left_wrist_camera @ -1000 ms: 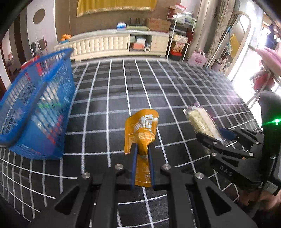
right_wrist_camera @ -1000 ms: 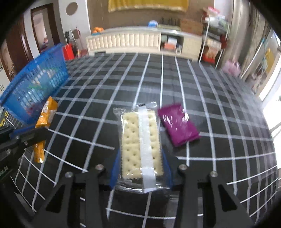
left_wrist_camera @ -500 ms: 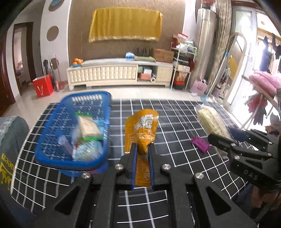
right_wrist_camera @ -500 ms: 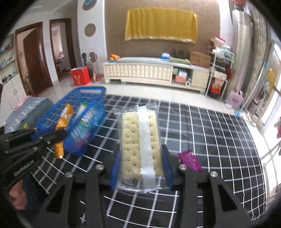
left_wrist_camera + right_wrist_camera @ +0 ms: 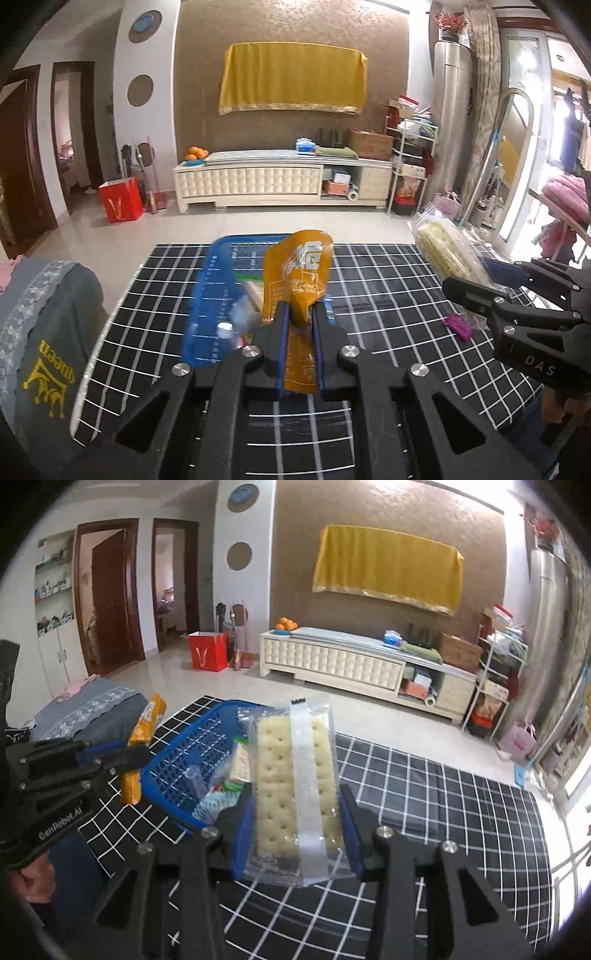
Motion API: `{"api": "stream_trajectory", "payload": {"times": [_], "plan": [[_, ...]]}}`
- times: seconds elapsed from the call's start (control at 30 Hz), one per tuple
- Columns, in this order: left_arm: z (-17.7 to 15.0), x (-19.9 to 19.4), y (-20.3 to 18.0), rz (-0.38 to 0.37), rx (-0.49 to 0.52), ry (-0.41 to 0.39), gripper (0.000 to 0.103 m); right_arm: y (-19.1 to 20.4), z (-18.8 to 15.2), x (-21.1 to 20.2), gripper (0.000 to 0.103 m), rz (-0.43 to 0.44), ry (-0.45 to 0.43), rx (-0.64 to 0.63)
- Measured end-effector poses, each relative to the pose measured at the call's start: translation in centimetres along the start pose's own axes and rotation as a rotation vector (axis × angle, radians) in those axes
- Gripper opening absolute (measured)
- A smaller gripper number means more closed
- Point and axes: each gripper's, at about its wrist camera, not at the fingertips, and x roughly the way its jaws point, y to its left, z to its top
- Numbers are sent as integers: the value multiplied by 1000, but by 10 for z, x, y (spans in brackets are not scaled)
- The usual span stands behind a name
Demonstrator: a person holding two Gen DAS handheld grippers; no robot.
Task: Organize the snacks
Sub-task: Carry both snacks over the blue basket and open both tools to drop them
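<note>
My left gripper (image 5: 300,314) is shut on an orange snack pouch (image 5: 301,273), held up above the black grid cloth (image 5: 388,280). Behind and below the pouch sits the blue plastic basket (image 5: 212,291) with several snacks inside. My right gripper (image 5: 295,805) is shut on a clear pack of crackers (image 5: 291,775), raised in front of the same basket (image 5: 192,746). Each gripper shows in the other's view: the right one (image 5: 476,280) with the crackers (image 5: 447,251) at the right edge, the left one (image 5: 136,753) with the pouch (image 5: 146,734) at the left. A purple packet (image 5: 458,325) lies on the cloth.
A grey embroidered cushion (image 5: 40,332) lies left of the cloth. Beyond the cloth is tiled floor, a cream cabinet (image 5: 280,181) against the wall, a red bag (image 5: 122,199) and a cluttered shelf rack (image 5: 410,170). A person's hand (image 5: 33,875) holds the left gripper.
Both grippers have risen and tilted up, each keeping its snack. The basket has shifted from the left edge to the middle, right behind the held pouch and crackers.
</note>
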Motion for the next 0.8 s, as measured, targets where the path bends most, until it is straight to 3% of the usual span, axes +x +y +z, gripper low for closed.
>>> {"api": "stream_trajectory", "payload": {"times": [0.17, 0.47, 0.8], "plan": [[8, 6, 25, 28, -17, 11, 11, 17, 14, 15, 47, 36, 5, -27], [14, 40, 64, 11, -58, 65, 11, 43, 29, 64, 47, 113, 63, -38], [-2, 100, 77, -43, -69, 177, 11, 58, 21, 122, 47, 110, 208, -62]]}}
